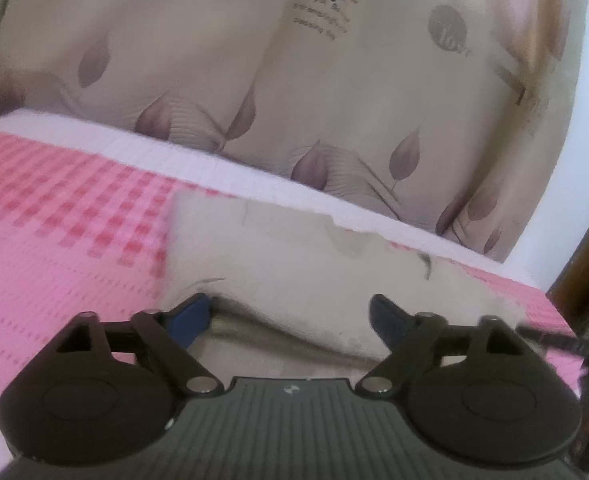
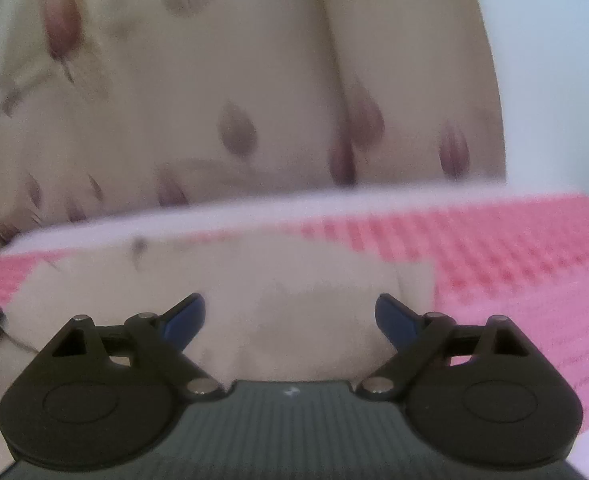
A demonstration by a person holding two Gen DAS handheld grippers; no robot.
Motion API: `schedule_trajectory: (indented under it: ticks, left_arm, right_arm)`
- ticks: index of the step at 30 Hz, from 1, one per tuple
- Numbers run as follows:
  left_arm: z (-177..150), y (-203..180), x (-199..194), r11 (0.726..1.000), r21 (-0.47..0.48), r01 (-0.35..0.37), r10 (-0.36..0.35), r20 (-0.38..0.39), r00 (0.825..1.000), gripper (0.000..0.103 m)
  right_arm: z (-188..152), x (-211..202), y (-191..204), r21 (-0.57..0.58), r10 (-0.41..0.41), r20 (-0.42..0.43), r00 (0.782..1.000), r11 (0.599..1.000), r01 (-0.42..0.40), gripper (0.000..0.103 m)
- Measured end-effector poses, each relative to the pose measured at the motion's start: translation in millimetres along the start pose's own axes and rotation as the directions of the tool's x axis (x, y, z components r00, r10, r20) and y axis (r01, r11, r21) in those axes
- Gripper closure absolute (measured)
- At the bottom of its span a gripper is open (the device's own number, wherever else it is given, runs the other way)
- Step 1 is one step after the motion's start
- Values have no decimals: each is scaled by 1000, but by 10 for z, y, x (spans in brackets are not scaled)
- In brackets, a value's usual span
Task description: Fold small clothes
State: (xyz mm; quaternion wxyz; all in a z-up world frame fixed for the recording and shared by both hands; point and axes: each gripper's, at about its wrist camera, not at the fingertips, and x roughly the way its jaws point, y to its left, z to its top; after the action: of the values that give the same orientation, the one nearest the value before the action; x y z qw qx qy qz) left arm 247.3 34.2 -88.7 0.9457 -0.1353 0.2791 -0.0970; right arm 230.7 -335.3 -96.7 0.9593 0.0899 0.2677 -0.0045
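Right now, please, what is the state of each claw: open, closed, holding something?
Left claw: open, holding nothing, over the beige garment.
Right claw: open, holding nothing.

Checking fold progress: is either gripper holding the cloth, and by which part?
Nothing is held. The left gripper and right gripper are both open above the beige garment.

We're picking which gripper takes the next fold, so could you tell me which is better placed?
Probably left: the left gripper hangs open right over a raised fold in the beige garment. The right gripper, also open, faces flat cloth.
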Motion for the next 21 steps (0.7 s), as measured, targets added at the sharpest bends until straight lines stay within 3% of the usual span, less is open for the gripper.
schedule_trajectory:
  ticks: [2,3,8,13,15,18,21]
  left_arm:
    - [-16,-40,159,999,22,-47,49,-58,997,20]
    - [-38,-8,189,999,11,-47,48,-73,996,20]
    - [-41,-7,83,998,36,-58,61,-81,995,20]
    - [-114,57,-420,996,46,-80,82,-57,995,15]
    - [-144,161,-710,996,50,-69,71,-54,996,11]
    - [-300,364,-1136,998,42,-38,41,-77,996,5]
    - [-534,568,-1488,1000,-12,24,-25,-128,991,5]
  right_arm:
    - [-121,109,-56,21,-63,-67,996,998,64,10]
    - [-120,92,-31,5,-78,-57,995,997,79,10]
    - [-146,150,78,-66,-131,-81,988,990,126,10]
    - [-101,90,-42,-27,-91,-91,992,996,88,10]
    - [-83,-140,-144,39,-91,-105,990,995,95,9]
    - [-292,-938,-422,179,109,24,994,978,-112,9]
    - [-679,-1530,-606,180,145,3,989,973,-143,9]
